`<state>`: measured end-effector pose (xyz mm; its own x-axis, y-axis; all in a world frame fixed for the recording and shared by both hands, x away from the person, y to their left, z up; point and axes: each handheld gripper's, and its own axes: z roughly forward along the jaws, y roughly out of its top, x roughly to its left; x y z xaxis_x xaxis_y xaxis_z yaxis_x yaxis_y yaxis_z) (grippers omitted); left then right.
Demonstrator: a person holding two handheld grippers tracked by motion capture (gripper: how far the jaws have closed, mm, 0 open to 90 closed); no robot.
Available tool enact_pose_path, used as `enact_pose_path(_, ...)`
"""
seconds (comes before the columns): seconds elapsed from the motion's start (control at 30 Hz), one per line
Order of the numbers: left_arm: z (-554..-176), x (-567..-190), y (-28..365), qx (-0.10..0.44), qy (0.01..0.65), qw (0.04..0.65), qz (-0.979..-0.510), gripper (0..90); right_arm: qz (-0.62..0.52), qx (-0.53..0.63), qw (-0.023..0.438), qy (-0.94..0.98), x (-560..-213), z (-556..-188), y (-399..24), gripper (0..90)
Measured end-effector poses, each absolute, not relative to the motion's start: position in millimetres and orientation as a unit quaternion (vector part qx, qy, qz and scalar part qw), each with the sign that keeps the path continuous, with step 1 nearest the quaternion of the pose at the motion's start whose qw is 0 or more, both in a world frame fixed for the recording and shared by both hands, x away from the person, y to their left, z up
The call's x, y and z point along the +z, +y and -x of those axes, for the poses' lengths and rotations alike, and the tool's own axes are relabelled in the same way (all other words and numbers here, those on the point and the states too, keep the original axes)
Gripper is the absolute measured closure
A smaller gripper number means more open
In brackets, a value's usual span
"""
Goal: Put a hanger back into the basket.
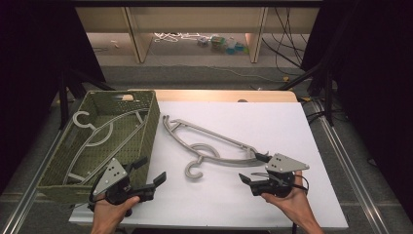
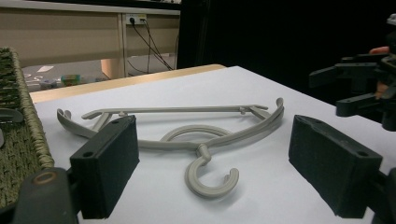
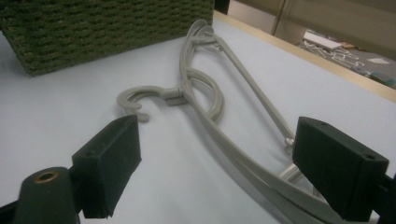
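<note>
Grey plastic hanger (image 1: 209, 144) flat on desk (image 1: 272, 122), just ahead of right gripper (image 1: 254, 169): likely light, stiff, slippery. Best pinched on thin arm beside right jaw. Both grippers, left gripper (image 1: 152, 171) too, wide open, holding nothing.

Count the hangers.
3, possibly more: two lie stacked on the white table, top hanger over a second whose hook loops beneath, right claw by their end; one hanger lies in the basket.

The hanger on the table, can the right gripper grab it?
Probably yes. The right gripper is open, and one end of the hanger already lies between its fingers, with nothing in the way.
</note>
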<state>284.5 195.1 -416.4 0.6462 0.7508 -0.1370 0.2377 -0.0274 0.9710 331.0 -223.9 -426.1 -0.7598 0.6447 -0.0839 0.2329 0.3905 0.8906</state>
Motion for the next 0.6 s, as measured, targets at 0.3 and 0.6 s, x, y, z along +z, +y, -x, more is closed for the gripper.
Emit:
enact_pose_path(0.3, -284.3, -417.0, 193.1, 0.214, 0.354, 0.594, -0.69, 15.9, -0.256, 0.42, 0.178, 0.852, -437.6, -366.8, -211.5, 19.8)
enact_pose_path(0.6, -283.5, -416.9, 192.9, 0.213, 0.351, 0.596, -0.69, 16.0, -0.216, 0.368, 0.151, 0.892, -449.7, -406.4, -176.9, 27.2)
